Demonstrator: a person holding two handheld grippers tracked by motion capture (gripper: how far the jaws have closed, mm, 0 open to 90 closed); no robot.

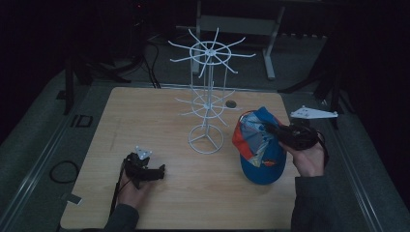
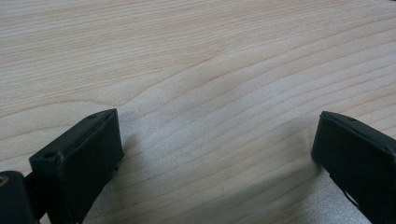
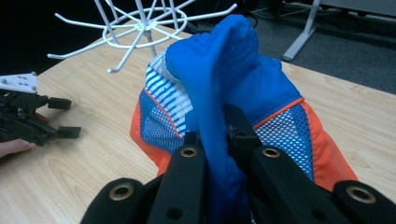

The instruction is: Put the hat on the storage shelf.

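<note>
A blue cap (image 1: 261, 145) with orange and striped mesh panels hangs tilted at the table's right side, its brim low over the wood. My right gripper (image 1: 270, 129) is shut on a fold of the cap's blue fabric; in the right gripper view the cap (image 3: 219, 70) bunches up between the black jaws of my right gripper (image 3: 212, 135). A white wire display rack (image 1: 208, 96) with spoked arms stands at the table's centre, left of the cap. My left gripper (image 1: 159, 171) rests low on the table at front left, its jaws wide apart over bare wood (image 2: 210, 140).
The wooden table (image 1: 145, 121) has a small dark hole (image 1: 231, 104) near its back edge. The rack's round base (image 1: 206, 140) sits between the two hands. A black cable loop (image 1: 63, 171) lies on the floor at left. Dark stands and frames surround the table.
</note>
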